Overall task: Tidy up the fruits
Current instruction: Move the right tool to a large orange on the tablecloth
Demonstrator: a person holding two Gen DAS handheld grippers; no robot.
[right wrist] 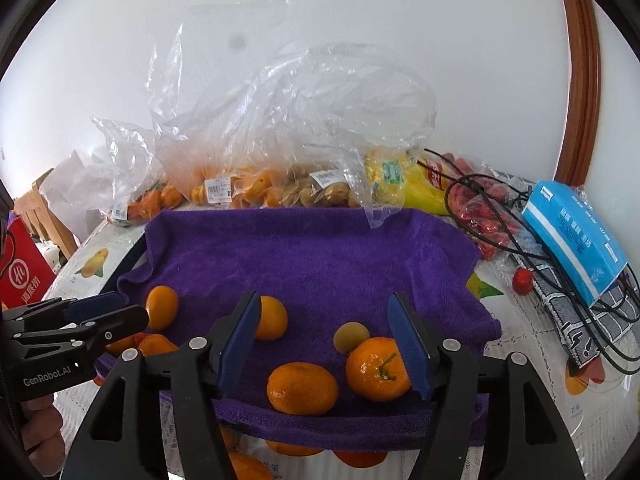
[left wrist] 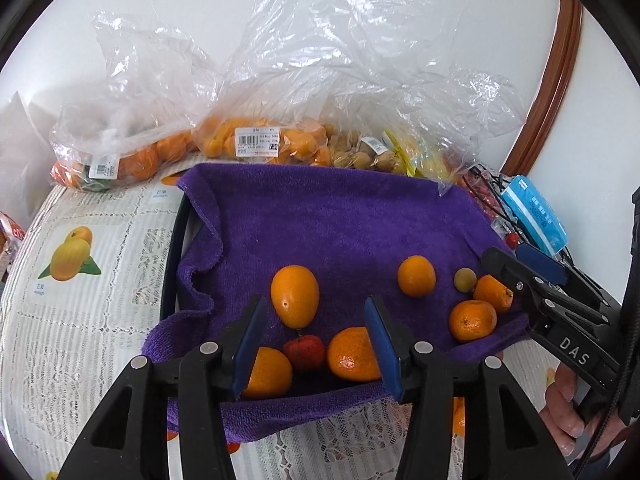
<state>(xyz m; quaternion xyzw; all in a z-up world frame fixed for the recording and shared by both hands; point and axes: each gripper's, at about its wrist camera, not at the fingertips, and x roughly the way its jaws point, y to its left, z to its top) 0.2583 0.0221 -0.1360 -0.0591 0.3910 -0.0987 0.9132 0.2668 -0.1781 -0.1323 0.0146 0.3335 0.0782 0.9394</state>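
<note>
A purple towel [left wrist: 340,224] covers a tray and holds loose fruit. In the left wrist view my left gripper [left wrist: 316,344] is open and empty, with a kumquat [left wrist: 295,295], a strawberry [left wrist: 304,353] and mandarins [left wrist: 352,354] between and below its fingers. My right gripper [right wrist: 328,340] is open and empty above two mandarins [right wrist: 302,388] [right wrist: 378,368] and a small yellowish longan [right wrist: 351,337]. The right gripper also shows in the left wrist view [left wrist: 532,268] at the towel's right edge. The left gripper shows in the right wrist view [right wrist: 100,312] at the left.
Clear plastic bags of mandarins [left wrist: 132,160], kumquats [left wrist: 260,140] and longans [left wrist: 372,156] stand behind the towel by the wall. A blue tissue box [right wrist: 576,236], black cables [right wrist: 492,216], a red snack pack and a loose strawberry [right wrist: 523,280] lie to the right. A lace tablecloth [left wrist: 88,320] covers the table.
</note>
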